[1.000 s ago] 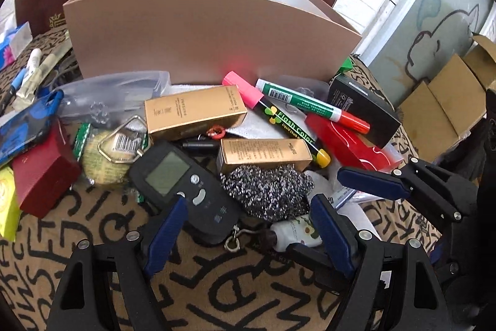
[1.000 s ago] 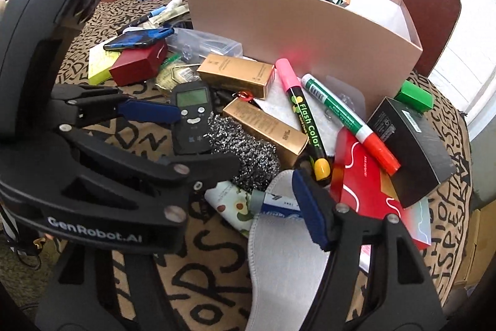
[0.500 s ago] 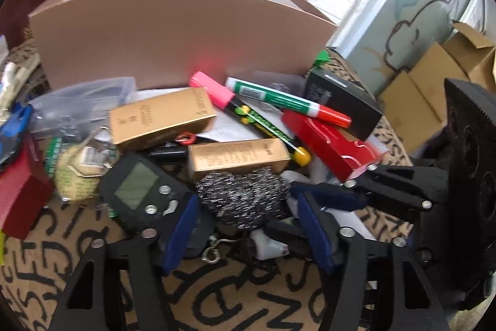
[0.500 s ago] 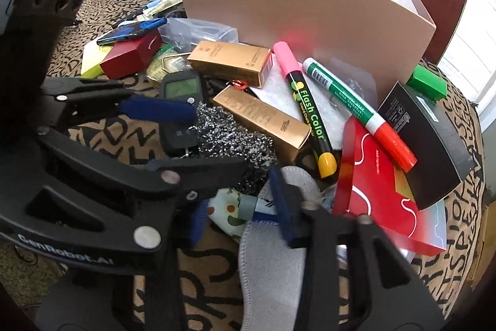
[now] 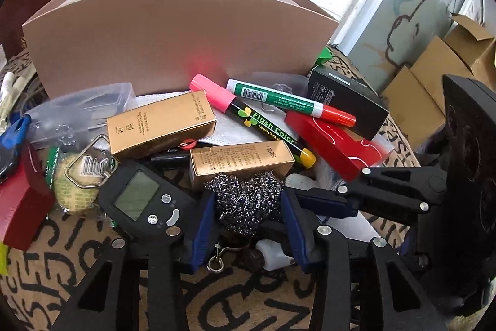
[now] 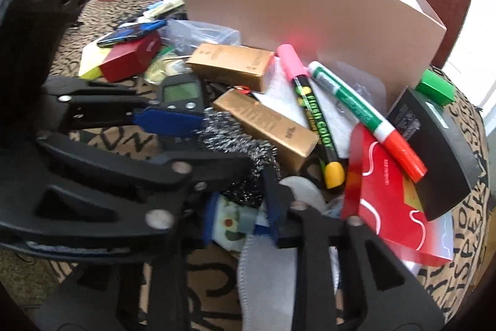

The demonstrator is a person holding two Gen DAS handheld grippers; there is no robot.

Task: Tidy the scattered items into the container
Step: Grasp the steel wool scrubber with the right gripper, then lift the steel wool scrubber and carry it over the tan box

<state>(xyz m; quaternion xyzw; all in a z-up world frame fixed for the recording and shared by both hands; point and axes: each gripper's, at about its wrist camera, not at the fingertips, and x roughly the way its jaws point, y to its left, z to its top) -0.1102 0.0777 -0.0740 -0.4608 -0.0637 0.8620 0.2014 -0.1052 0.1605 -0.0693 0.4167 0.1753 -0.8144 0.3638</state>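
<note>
A tan cardboard box (image 5: 173, 36), the container, stands open-topped behind the clutter, also in the right wrist view (image 6: 310, 5). My left gripper (image 5: 248, 225) straddles a steel wool scourer (image 5: 245, 200); its jaws are closing and the blue pads (image 5: 203, 225) touch the scourer's sides. My right gripper (image 6: 241, 216) is closing on a small printed tube (image 6: 232, 222) with a bluish cap, pads against it. The tube's white end (image 5: 272, 250) shows under the left gripper. The left gripper (image 6: 198, 141) crosses in front of the scourer (image 6: 241, 145) in the right wrist view.
Around the scourer lie a black digital scale (image 5: 139, 200), two gold cartons (image 5: 161, 126), pink (image 5: 248, 120) and green (image 5: 288, 104) markers, a red pack (image 5: 331, 145) and a black box (image 5: 347, 101). A grey cloth (image 6: 266, 278) lies under the right gripper. Patterned tablecloth (image 5: 248, 300) in front.
Both pairs of jaws have narrowed. The left gripper has come in around the scourer, and the right gripper has shut on the tube.
</note>
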